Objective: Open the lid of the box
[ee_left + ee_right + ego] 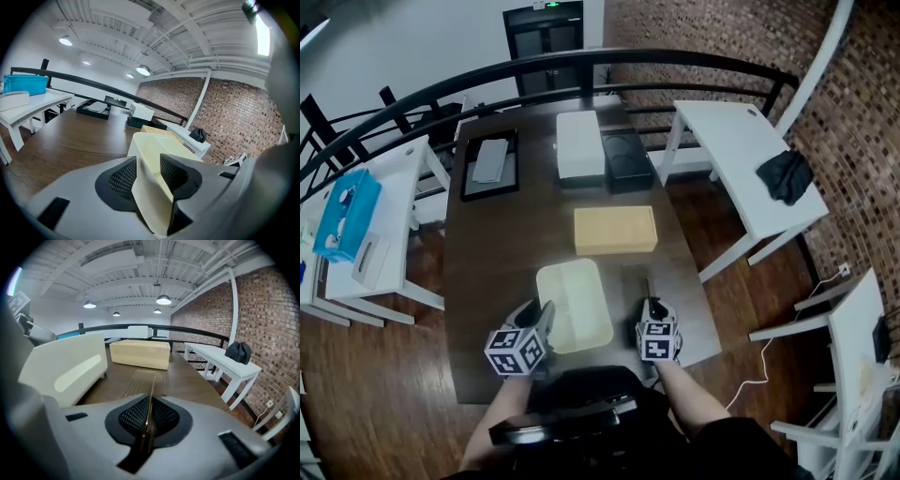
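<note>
The cream box (574, 302) lies on the near half of the dark wooden table (492, 258), between the two grippers, with its lid side facing up. The left gripper (546, 316) is at the box's near-left corner. In the left gripper view its jaws (147, 176) are clamped on a cream wall at that corner, one mesh pad on each side; whether that wall belongs to the lid or the base cannot be told. The right gripper (649, 306) sits just right of the box, apart from it. In the right gripper view its jaws (149, 417) are pressed together on a thin clear piece (150, 389), seen edge-on and reaching forward over the tabletop. Beyond the cream box lies a tan box (615, 230). Farther back, a white box (579, 143) and a black box (628, 161) sit side by side, near a black tray (467, 169).
</note>
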The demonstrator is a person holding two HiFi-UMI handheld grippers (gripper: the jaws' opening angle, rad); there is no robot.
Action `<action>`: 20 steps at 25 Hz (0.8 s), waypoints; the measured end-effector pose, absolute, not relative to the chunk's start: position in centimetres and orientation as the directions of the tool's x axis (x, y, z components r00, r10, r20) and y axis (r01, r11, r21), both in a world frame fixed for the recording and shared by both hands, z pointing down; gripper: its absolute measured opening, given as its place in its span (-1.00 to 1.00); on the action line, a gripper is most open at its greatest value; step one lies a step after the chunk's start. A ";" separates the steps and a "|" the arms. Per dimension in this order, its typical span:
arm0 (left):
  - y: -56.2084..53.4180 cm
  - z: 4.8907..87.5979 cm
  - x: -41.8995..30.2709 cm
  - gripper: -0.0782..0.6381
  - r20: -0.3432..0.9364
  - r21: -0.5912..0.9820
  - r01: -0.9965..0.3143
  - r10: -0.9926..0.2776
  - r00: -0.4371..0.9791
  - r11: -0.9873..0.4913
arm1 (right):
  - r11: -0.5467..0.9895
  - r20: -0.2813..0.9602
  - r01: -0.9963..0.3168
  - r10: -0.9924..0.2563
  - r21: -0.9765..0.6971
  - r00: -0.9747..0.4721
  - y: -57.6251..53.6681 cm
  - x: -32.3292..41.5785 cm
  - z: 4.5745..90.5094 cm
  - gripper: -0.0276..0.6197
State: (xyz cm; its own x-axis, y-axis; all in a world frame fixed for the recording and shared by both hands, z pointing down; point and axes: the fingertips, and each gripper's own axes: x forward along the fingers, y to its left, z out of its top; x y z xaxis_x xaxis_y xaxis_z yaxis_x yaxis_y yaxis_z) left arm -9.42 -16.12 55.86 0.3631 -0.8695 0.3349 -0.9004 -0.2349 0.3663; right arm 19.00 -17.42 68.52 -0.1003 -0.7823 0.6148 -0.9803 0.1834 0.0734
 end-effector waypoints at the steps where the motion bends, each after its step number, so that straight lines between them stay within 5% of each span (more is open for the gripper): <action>1: -16.1 55.8 -9.4 -0.37 0.333 0.365 -0.901 -0.871 0.363 -0.236 | 0.182 0.617 -0.980 -0.781 0.077 -0.097 -17.4 19.0 68.9 -0.84; 13: -16.2 56.0 -9.7 -0.36 0.310 0.390 -0.890 -0.876 0.369 -0.237 | 0.171 0.532 -0.985 -0.833 -0.016 -0.153 -17.8 19.4 65.9 -0.81; 20: -15.7 52.7 -13.3 -0.36 0.148 0.469 -0.850 -0.928 0.342 -0.239 | 0.160 0.366 -0.975 -0.907 -0.157 -0.208 -17.9 19.6 56.7 -0.91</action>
State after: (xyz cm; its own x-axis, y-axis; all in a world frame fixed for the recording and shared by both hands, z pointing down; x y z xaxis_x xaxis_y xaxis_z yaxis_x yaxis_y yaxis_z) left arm -13.30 -15.72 52.65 0.3420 -0.9280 0.1477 -0.8501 -0.2386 0.4694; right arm 19.62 -17.91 56.70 -0.2077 -0.9071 0.3661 -0.9745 0.1596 -0.1575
